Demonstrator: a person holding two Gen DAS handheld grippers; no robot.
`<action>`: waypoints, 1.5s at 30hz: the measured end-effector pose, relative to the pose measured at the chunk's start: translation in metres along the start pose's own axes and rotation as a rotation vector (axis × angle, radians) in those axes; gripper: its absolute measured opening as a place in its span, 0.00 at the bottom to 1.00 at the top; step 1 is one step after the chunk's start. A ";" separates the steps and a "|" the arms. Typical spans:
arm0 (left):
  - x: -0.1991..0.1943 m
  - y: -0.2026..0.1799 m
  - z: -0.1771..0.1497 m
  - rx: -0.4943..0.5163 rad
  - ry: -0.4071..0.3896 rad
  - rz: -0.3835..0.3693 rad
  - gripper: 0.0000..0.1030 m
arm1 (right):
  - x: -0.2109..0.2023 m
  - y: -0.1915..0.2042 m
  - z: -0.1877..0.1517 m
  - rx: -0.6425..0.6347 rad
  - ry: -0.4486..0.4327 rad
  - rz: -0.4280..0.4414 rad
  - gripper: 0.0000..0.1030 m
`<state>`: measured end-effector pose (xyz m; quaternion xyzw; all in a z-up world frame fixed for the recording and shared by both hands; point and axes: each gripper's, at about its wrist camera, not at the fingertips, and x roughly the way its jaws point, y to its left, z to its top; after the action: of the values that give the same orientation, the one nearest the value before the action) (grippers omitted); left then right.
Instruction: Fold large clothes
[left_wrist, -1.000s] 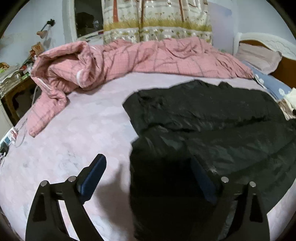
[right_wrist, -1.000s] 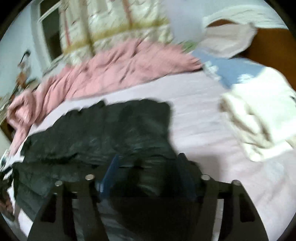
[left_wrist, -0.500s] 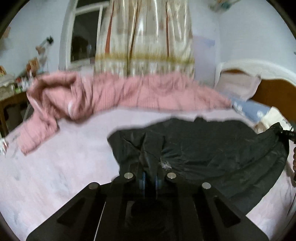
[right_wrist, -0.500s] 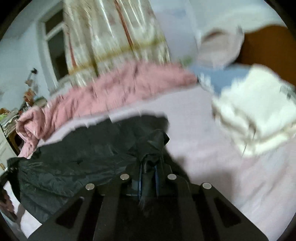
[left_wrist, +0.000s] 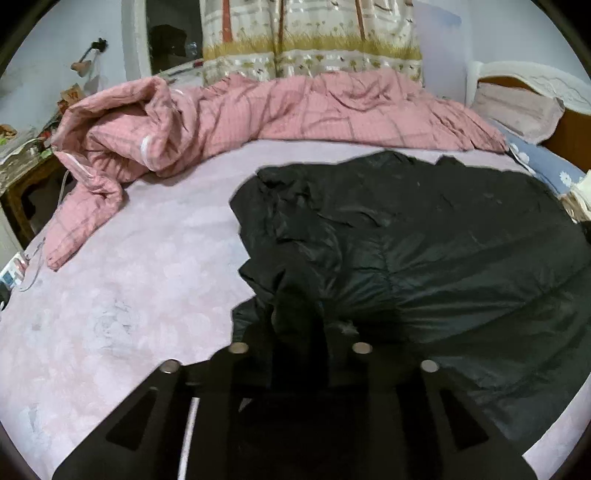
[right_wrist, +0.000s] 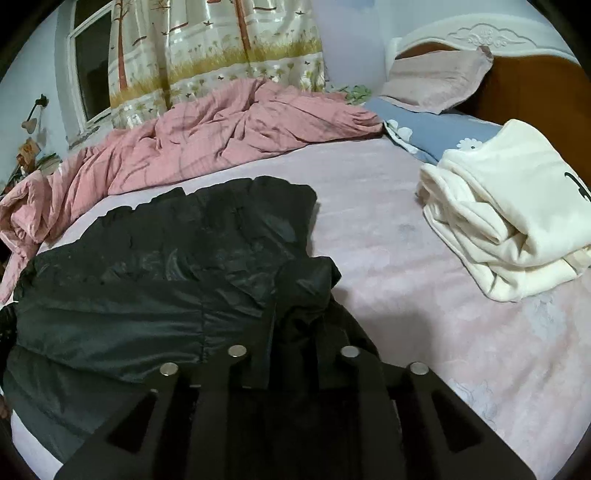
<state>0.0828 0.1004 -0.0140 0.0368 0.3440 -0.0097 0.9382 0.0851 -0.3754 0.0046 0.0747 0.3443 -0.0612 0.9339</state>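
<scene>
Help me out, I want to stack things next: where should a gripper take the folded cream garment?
Grip the cream garment at its rounded fold edge facing the bed's middle, approaching from the black jacket side. The layers join there; the near lower edge shows loose separate layers that would splay.

Black shiny jacket (left_wrist: 424, 240) spread crumpled, seemingly doubled over, on bed.

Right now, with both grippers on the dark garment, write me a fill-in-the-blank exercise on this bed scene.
1. Both the left gripper and the right gripper are shut on the ____ jacket.
2. The bunched quilt at the far edge of the bed is ____ in colour.
3. The folded cream top lies on the jacket's ____ side in the right wrist view.

Missing words: black; pink; right
</scene>
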 end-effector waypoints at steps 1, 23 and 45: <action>-0.005 0.002 0.000 -0.008 -0.023 0.008 0.39 | -0.005 -0.003 -0.001 0.010 -0.017 -0.006 0.30; -0.096 -0.034 0.005 -0.013 -0.293 -0.124 1.00 | -0.104 0.048 -0.043 -0.071 -0.243 0.144 0.88; -0.085 -0.069 -0.045 -0.033 -0.105 -0.276 1.00 | -0.107 0.068 -0.075 -0.135 -0.170 0.136 0.89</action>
<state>-0.0146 0.0348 0.0023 -0.0269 0.2965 -0.1347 0.9451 -0.0319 -0.2885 0.0244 0.0294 0.2614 0.0193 0.9646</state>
